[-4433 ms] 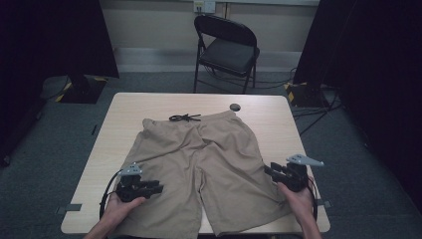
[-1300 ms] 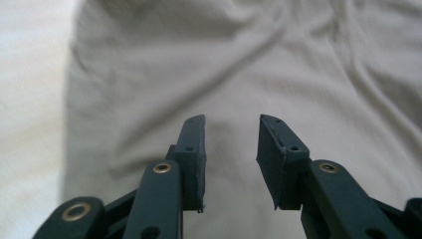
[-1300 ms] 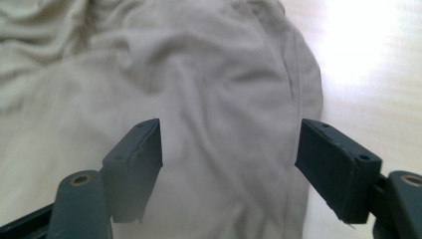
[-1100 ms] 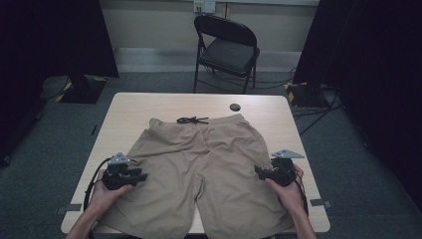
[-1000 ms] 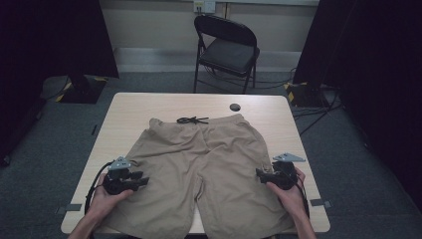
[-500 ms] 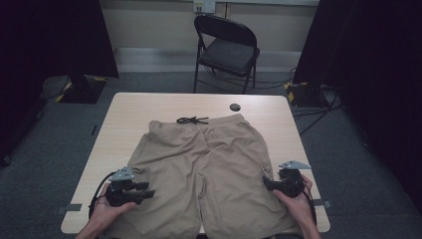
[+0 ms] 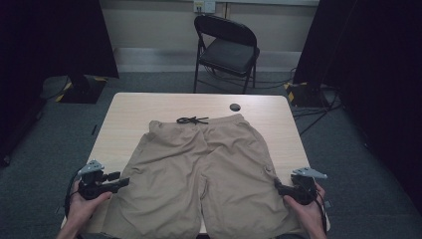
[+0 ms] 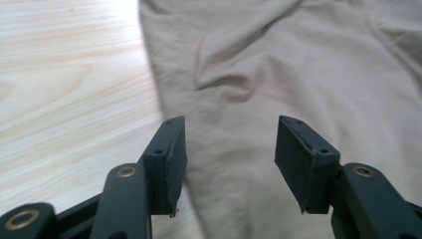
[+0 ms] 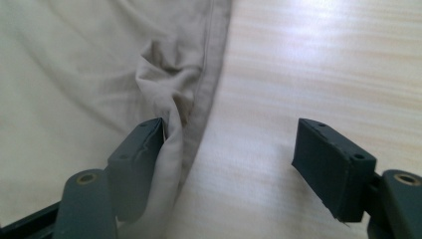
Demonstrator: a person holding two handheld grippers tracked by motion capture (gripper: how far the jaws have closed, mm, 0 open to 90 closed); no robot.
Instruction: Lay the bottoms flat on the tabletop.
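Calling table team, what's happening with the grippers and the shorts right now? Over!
Left gripper open over the left leg's outer edge. Right gripper open, one jaw nudging the right side seam. Tan cloth shorts flat on the wooden table. Nothing in the way.

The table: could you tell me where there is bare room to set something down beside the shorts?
Bare wood runs along the far edge of the table, behind the waistband, broken by the drawstring and a small dark disc. Narrower strips flank the shorts left and right. The near corners are crowded by the left gripper and right gripper, both open.
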